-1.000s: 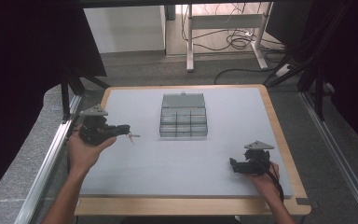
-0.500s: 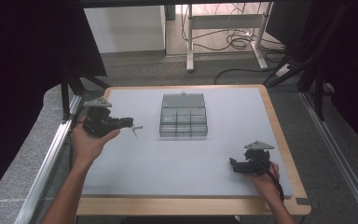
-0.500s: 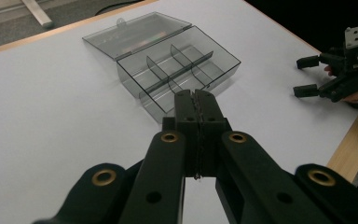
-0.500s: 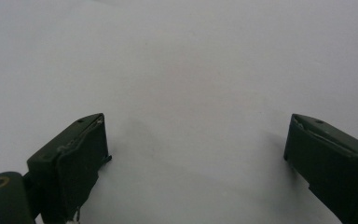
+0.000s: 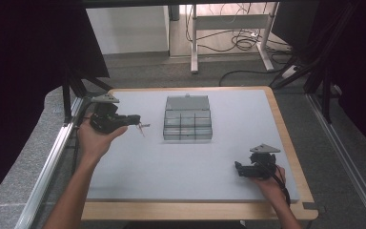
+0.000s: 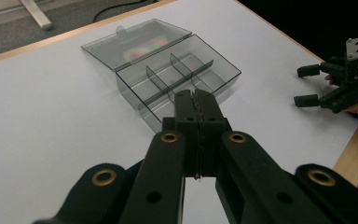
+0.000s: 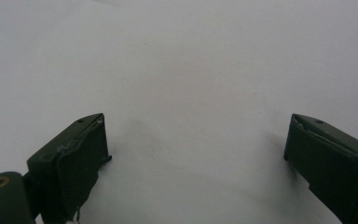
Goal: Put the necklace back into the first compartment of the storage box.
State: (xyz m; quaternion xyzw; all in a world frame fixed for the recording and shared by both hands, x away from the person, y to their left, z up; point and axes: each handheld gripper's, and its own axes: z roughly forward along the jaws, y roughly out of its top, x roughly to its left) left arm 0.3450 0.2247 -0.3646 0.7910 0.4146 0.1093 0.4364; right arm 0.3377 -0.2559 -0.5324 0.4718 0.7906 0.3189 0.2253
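A clear plastic compartment box (image 5: 188,125) stands with its lid open flat at the far middle of the white table; the left gripper view shows its empty compartments (image 6: 182,79). My left gripper (image 5: 136,120) hovers left of the box, pointing at it. Its jaws (image 6: 196,95) are shut on a small thin metal piece (image 5: 143,128) that sticks out and down past the tips; I cannot tell what the piece is. My right gripper (image 5: 238,168) rests low at the table's front right, open, with only bare table between its jaws (image 7: 196,140). It also appears in the left gripper view (image 6: 307,86).
The white table top (image 5: 181,167) has a wooden border (image 5: 286,143). A metal rail (image 5: 52,157) runs along its left side. Desk legs and cables (image 5: 238,43) lie on the floor beyond the far edge.
My left gripper, still holding the thin piece, has moved away from the person and right, toward the box. The right gripper has stayed in place.
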